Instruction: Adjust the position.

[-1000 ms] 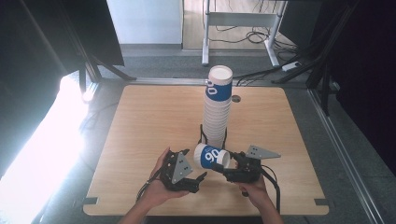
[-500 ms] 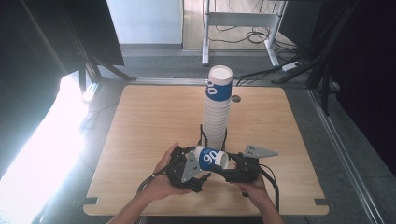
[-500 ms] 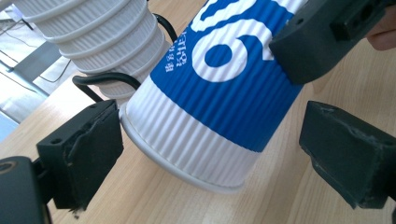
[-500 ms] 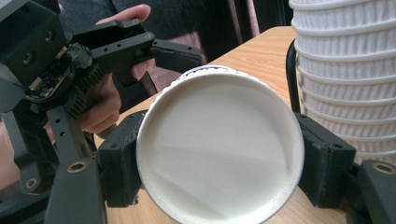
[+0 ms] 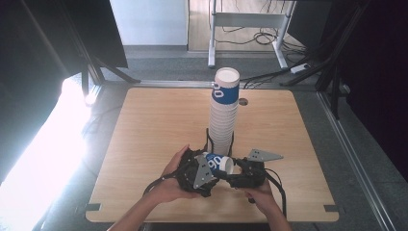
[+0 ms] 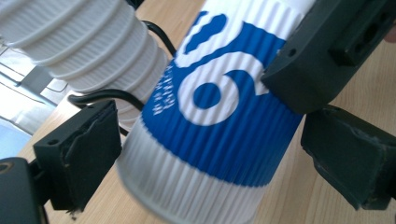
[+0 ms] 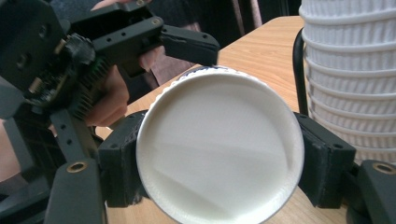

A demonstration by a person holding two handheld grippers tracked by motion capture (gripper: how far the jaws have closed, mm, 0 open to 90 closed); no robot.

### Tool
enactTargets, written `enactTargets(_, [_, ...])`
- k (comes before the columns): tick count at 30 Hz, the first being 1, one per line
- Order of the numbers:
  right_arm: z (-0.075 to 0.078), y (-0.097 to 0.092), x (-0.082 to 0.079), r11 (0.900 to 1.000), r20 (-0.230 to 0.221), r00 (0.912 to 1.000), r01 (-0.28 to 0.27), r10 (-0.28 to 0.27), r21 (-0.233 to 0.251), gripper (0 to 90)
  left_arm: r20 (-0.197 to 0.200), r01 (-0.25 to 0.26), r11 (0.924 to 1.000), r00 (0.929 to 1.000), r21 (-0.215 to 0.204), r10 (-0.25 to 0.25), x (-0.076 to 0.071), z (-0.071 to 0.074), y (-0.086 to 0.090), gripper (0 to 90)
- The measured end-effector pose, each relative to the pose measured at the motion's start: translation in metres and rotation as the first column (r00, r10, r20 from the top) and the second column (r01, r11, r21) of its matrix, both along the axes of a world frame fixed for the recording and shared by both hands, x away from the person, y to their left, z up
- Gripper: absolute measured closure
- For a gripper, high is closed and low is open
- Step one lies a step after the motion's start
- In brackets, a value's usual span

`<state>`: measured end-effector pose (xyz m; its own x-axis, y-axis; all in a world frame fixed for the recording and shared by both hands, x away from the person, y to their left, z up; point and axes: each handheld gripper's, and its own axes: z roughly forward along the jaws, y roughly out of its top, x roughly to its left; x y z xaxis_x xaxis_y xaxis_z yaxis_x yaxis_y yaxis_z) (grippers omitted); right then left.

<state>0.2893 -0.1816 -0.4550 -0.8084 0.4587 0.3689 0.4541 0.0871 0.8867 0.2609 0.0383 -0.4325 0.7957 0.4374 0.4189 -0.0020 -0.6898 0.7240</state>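
One paper cup [image 5: 219, 162] with blue print lies on its side between two grippers at the near middle of the wooden counter [image 5: 144, 130], just in front of one tall stack of ribbed white cups [image 5: 223, 115] that stands upright near the counter's centre; the stack's top cup bears the same blue band; the stack's own cups run too close together to count; the right gripper [image 5: 236, 173] is clenched on the cup near its base, a black pad pressing each side of the round white bottom in the right gripper view [image 7: 219, 149]; the left gripper [image 5: 206, 169] has just been opening its jaws, and in the left gripper view the cup [image 6: 219, 116] lies between them with a gap at each pad, so it is released there; the cup's long axis runs roughly level across the counter from left to right, slightly tilted, its bottom toward the right gripper; the cup sits well in from the near edge; open wood spreads left of the hands and beyond on both sides of the stack; a small round hole [image 5: 243, 102] marks the far part of the counter beside the stack.
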Motion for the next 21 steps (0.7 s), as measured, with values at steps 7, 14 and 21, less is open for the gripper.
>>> enactTargets(7, [0.001,0.001,-0.001,0.9998,0.004,0.9999,-0.016,0.016,-0.007,27.8,-0.008,-0.007,0.9996,0.9999,0.027,0.007,0.004,-0.007,-0.002,8.0])
enactTargets(14, [0.001,0.001,0.000,0.9998,0.001,0.9999,-0.017,0.017,-0.011,27.7,-0.007,0.001,0.9996,1.0000,0.028,-0.001,0.004,-0.011,-0.002,12.9])
enactTargets(21, [0.001,0.000,0.001,0.9997,-0.004,0.9997,-0.022,0.022,-0.008,27.0,0.009,0.028,0.9983,0.9996,0.052,-0.029,0.003,-0.009,-0.003,16.8])
